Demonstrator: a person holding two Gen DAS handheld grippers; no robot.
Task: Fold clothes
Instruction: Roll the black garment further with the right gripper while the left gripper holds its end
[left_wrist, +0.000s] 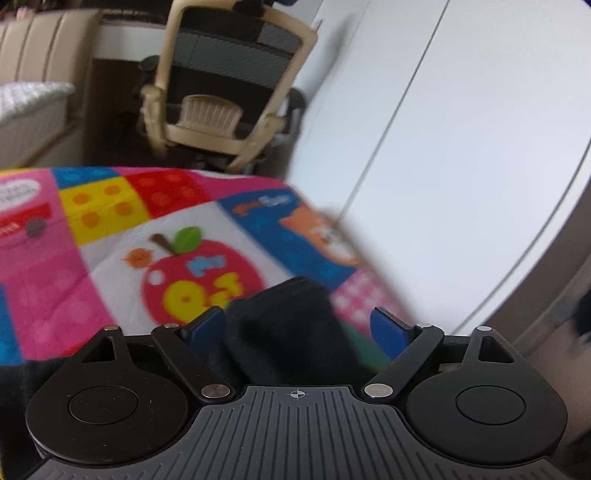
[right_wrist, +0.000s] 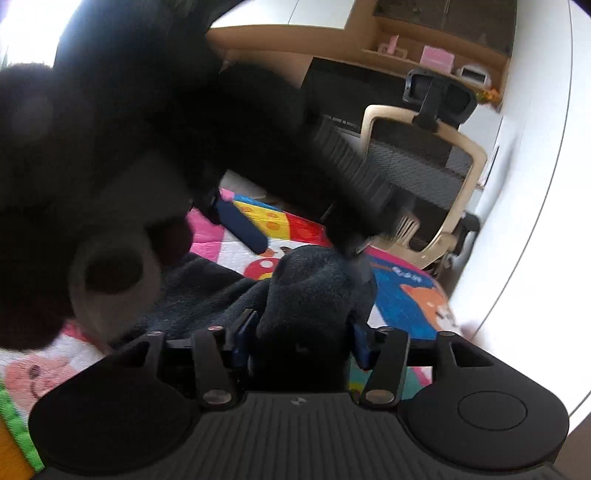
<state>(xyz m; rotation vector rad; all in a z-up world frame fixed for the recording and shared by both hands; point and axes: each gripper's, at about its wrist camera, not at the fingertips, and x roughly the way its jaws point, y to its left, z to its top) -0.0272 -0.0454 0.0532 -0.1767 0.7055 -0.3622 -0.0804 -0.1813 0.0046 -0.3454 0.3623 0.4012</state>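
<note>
A black fleece garment (left_wrist: 288, 325) lies bunched on a colourful play mat (left_wrist: 122, 229). In the left wrist view my left gripper (left_wrist: 297, 328) stands open and wide. A lump of the garment sits between its blue pads, against the left pad and apart from the right one. In the right wrist view my right gripper (right_wrist: 303, 339) is shut on a thick fold of the black garment (right_wrist: 314, 291), which fills the gap between its pads. The left tool's dark, blurred body looms at the upper left there, and one blue finger (right_wrist: 242, 227) of it shows above the mat.
A beige office chair (left_wrist: 221, 96) stands just beyond the mat's far edge, also seen as the chair (right_wrist: 424, 166). White cupboard doors (left_wrist: 461, 129) run along the right. A desk with a shelf (right_wrist: 424, 62) is behind the chair, and a pale bed (left_wrist: 33, 107) is at far left.
</note>
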